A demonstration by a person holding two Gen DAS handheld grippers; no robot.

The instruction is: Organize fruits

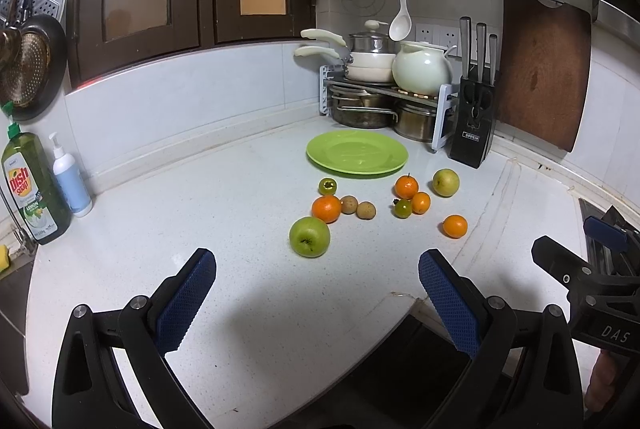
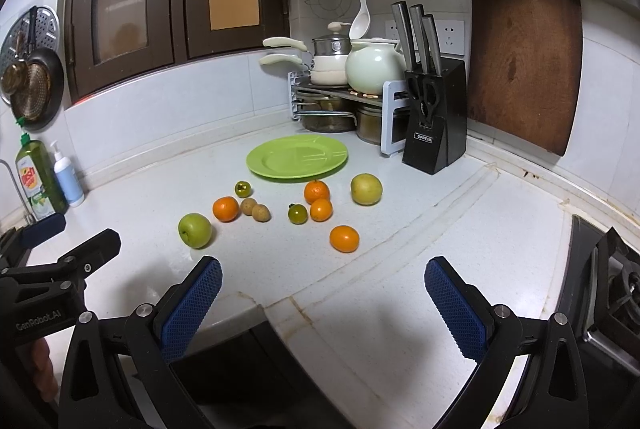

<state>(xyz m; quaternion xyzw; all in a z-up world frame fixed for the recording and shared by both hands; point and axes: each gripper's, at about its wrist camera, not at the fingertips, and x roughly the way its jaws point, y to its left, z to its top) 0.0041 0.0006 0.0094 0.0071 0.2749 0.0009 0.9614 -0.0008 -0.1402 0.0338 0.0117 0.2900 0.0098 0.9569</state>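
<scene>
An empty green plate (image 1: 357, 153) (image 2: 297, 157) lies on the white counter near the back corner. In front of it lie loose fruits: a green apple (image 1: 309, 237) (image 2: 195, 230), a yellow-green apple (image 1: 445, 182) (image 2: 366, 189), several oranges, the nearest one (image 1: 455, 226) (image 2: 344, 238) on the right, two small green fruits and two small brown ones (image 1: 366, 209) (image 2: 261, 212). My left gripper (image 1: 316, 293) is open and empty, just short of the green apple. My right gripper (image 2: 323, 293) is open and empty, short of the nearest orange.
A pot rack (image 1: 384, 101) and a black knife block (image 1: 474, 133) stand behind the plate. A wooden cutting board (image 1: 544, 69) leans on the right wall. Dish soap (image 1: 30, 185) and a pump bottle (image 1: 72, 177) stand at left. A stove (image 2: 608, 281) is at right.
</scene>
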